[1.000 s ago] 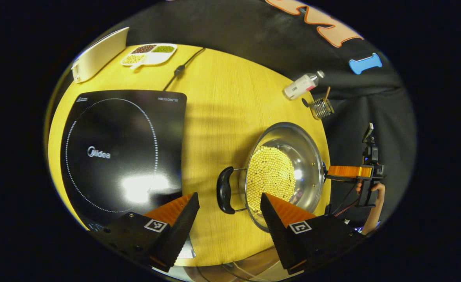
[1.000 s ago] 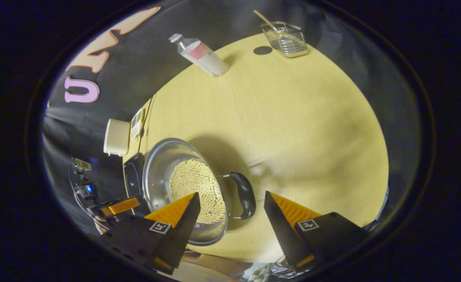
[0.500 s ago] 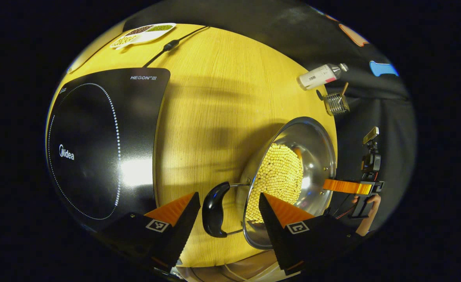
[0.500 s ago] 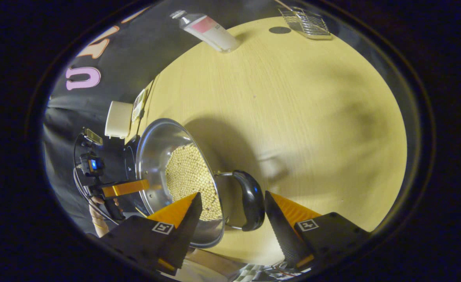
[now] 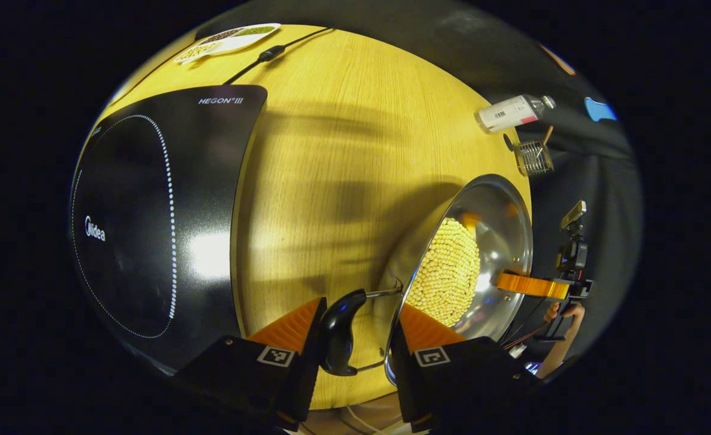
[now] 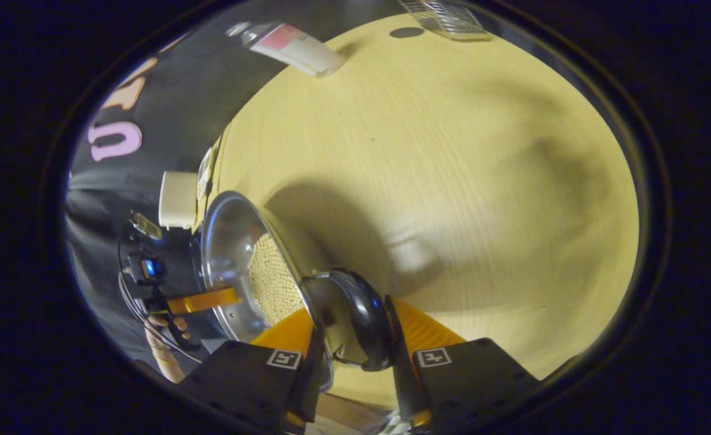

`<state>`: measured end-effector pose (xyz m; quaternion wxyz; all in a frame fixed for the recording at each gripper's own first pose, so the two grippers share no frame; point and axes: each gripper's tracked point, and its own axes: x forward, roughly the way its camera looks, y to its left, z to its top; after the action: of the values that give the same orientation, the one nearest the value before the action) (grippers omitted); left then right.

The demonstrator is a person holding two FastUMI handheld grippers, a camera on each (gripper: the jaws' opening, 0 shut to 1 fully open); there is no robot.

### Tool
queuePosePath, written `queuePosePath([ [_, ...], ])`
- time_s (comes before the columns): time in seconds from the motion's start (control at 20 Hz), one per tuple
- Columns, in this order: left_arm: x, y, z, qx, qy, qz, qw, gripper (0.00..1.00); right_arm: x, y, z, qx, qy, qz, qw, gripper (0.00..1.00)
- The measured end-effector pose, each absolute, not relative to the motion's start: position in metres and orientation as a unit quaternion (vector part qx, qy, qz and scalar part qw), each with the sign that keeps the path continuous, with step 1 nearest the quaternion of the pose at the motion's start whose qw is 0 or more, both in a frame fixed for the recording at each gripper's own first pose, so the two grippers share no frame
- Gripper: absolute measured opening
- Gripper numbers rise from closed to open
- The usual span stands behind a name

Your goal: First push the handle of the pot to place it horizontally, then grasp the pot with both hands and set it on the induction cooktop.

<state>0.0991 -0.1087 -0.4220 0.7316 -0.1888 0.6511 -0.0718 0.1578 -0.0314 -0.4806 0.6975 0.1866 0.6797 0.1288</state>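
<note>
Pot (image 5: 470, 266), steel and holding a bed of pale round beans (image 5: 449, 281), stands on the wooden table (image 5: 331, 151) near its front edge, beside the induction cooktop (image 5: 150, 211) and apart from it. Both side handles lie level, so the push step reads as done; the carry onto the cooktop remains, and the pot appears not yet lifted. Left gripper (image 5: 350, 338) has narrowed around the near handle (image 5: 337, 335): one finger lies just outside the black grip, the other sits against the pot's rim on the bean side, and whether both press firmly cannot be told. Right gripper (image 6: 349, 338), seen in the right gripper view, brackets the opposite handle (image 6: 358, 317) closely, its two fingers on either side of the grip and apparently touching it; full clamping cannot be confirmed. In the left gripper view the right gripper appears farther off at the pot's far rim, with the person's hand (image 5: 564, 314) below it. Judged stage: grasp nearly complete on both sides, lift and transfer outstanding.
</note>
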Motion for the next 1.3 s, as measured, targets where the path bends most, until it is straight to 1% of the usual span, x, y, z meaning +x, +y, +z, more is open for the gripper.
queuePosePath([
  [0.05, 0.099, -0.109, -0.422, -0.189, 0.65, -0.07, 0.732, 0.57, 0.159, -0.031, -0.482, 0.188, 0.675, 0.133, 0.701, 0.5],
  [0.1, 0.1, -0.108, -0.421, -0.184, 0.648, -0.069, 0.736, 0.56, 0.157, -0.031, -0.483, 0.182, 0.67, 0.138, 0.706, 0.54],
  [0.15, 0.098, -0.107, -0.42, -0.177, 0.648, -0.069, 0.737, 0.55, 0.156, -0.031, -0.483, 0.173, 0.669, 0.142, 0.709, 0.54],
  [0.2, 0.099, -0.106, -0.418, -0.168, 0.645, -0.068, 0.742, 0.55, 0.158, -0.026, -0.494, 0.168, 0.666, 0.147, 0.712, 0.48],
  [0.25, 0.1, -0.105, -0.415, -0.163, 0.64, -0.069, 0.748, 0.52, 0.156, -0.031, -0.487, 0.167, 0.666, 0.15, 0.712, 0.43],
  [0.3, 0.1, -0.104, -0.411, -0.159, 0.635, -0.072, 0.752, 0.52, 0.158, -0.033, -0.482, 0.169, 0.663, 0.151, 0.713, 0.43],
  [0.35, 0.098, -0.104, -0.405, -0.158, 0.633, -0.073, 0.755, 0.54, 0.16, -0.033, -0.48, 0.173, 0.662, 0.151, 0.713, 0.48],
  [0.45, 0.091, -0.102, -0.399, -0.162, 0.631, -0.074, 0.755, 0.54, 0.161, -0.031, -0.48, 0.172, 0.657, 0.154, 0.718, 0.48],
  [0.5, 0.088, -0.1, -0.397, -0.164, 0.631, -0.074, 0.755, 0.56, 0.16, -0.031, -0.483, 0.169, 0.654, 0.155, 0.721, 0.48],
  [0.55, 0.083, -0.099, -0.394, -0.166, 0.631, -0.075, 0.754, 0.54, 0.16, -0.031, -0.483, 0.167, 0.653, 0.156, 0.722, 0.48],
  [0.7, 0.069, -0.095, -0.382, -0.169, 0.632, -0.078, 0.753, 0.56, 0.16, -0.03, -0.483, 0.164, 0.65, 0.157, 0.725, 0.48],
  [0.75, 0.063, -0.093, -0.378, -0.169, 0.632, -0.079, 0.752, 0.54, 0.16, -0.03, -0.483, 0.163, 0.649, 0.158, 0.726, 0.48],
  [0.8, 0.059, -0.09, -0.374, -0.17, 0.631, -0.081, 0.753, 0.54, 0.16, -0.03, -0.482, 0.162, 0.647, 0.16, 0.727, 0.48],
  [0.85, 0.055, -0.087, -0.372, -0.171, 0.63, -0.083, 0.753, 0.56, 0.162, -0.031, -0.482, 0.162, 0.646, 0.162, 0.728, 0.48],
  [0.9, 0.051, -0.083, -0.369, -0.172, 0.629, -0.083, 0.753, 0.54, 0.162, -0.031, -0.482, 0.162, 0.645, 0.164, 0.729, 0.48],
  [0.95, 0.045, -0.079, -0.364, -0.173, 0.629, -0.083, 0.753, 0.56, 0.164, -0.031, -0.481, 0.161, 0.642, 0.166, 0.731, 0.48],
  [1.0, 0.039, -0.075, -0.359, -0.173, 0.627, -0.083, 0.755, 0.52, 0.162, -0.031, -0.481, 0.16, 0.641, 0.168, 0.732, 0.48],
  [1.05, 0.035, -0.07, -0.356, -0.172, 0.626, -0.083, 0.756, 0.54, 0.162, -0.031, -0.481, 0.158, 0.64, 0.17, 0.733, 0.48],
  [1.2, 0.025, -0.052, -0.342, -0.174, 0.62, -0.081, 0.761, 0.54, 0.161, -0.027, -0.481, 0.157, 0.636, 0.178, 0.734, 0.48],
  [1.25, 0.021, -0.045, -0.337, -0.173, 0.617, -0.08, 0.764, 0.54, 0.162, -0.025, -0.481, 0.156, 0.635, 0.181, 0.735, 0.43],
  [1.3, 0.02, -0.036, -0.332, -0.173, 0.613, -0.079, 0.767, 0.54, 0.162, -0.026, -0.482, 0.155, 0.633, 0.184, 0.735, 0.42],
])
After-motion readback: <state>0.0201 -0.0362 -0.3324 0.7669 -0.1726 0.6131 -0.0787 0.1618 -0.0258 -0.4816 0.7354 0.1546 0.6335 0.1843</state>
